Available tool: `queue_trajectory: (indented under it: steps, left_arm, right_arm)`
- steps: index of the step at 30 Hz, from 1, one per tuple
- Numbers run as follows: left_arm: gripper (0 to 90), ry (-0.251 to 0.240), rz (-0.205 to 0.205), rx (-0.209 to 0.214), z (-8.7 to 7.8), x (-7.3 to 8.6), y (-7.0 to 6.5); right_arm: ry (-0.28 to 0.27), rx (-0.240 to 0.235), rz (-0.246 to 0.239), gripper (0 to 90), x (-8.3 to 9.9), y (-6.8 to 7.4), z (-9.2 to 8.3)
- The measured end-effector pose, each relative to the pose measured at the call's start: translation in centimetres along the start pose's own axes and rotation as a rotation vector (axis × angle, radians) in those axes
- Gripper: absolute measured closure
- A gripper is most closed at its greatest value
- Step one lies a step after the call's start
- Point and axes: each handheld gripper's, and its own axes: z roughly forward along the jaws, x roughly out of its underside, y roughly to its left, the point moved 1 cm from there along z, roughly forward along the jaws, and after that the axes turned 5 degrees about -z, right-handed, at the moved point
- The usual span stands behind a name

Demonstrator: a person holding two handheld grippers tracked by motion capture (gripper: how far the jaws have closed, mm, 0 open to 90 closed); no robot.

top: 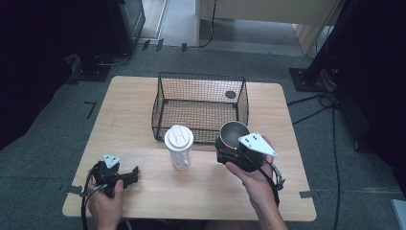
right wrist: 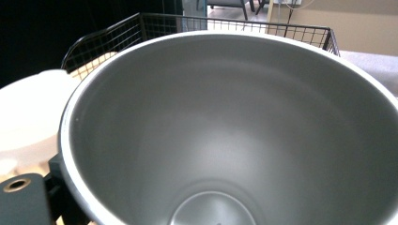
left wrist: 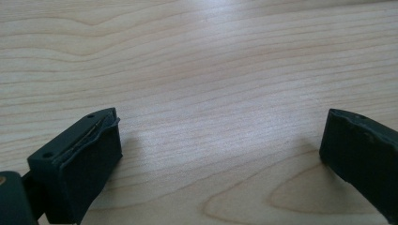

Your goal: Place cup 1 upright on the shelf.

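Left gripper [left wrist: 220,154] close over tabletop [left wrist: 206,70], looking along it at a low angle. Two black fingers rising from the bottom edge: one at 7 o'clock [left wrist: 77,164], inner pad face turned toward centre, two small screw holes along its top edge; the other at 4 o'clock [left wrist: 361,150], cut off by the frame edge. Wide apart, nothing between but bare wood. Pale wood grain, bands running roughly 9 to 3 o'clock, oval knot figure near 5 o'clock. Soft shadows beside each finger. Brass-coloured fitting at the lower left corner.
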Motion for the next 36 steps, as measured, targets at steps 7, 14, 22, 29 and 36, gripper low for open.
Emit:
queue_trajectory:
  steps: [7, 14, 22, 29, 36]
  left_arm:
    - [0.0, -0.001, 0.001, 0.000, 0.0, 0.0, 0.0]
    - [0.0, -0.001, 0.001, -0.001, 0.0, 0.0, 0.0]
    - [0.0, -0.001, 0.001, 0.000, 0.0, 0.0, 0.0]
    - [0.0, -0.002, 0.001, -0.001, 0.0, 0.0, 0.0]
    - [0.0, -0.002, 0.001, 0.000, 0.0, 0.0, 0.0]
  right_arm:
    - [-0.025, -0.003, 0.006, 7.0, -1.3, -0.5, 1.1]
    - [-0.056, 0.007, 0.018, 6.9, -2.7, -0.6, 2.3]
    - [-0.073, 0.012, 0.014, 6.9, -4.0, -0.9, 3.7]
    - [-0.081, 0.037, 0.011, 6.8, -4.6, -1.2, 5.2]
    - [-0.089, 0.053, 0.011, 6.8, -5.2, -1.3, 7.0]
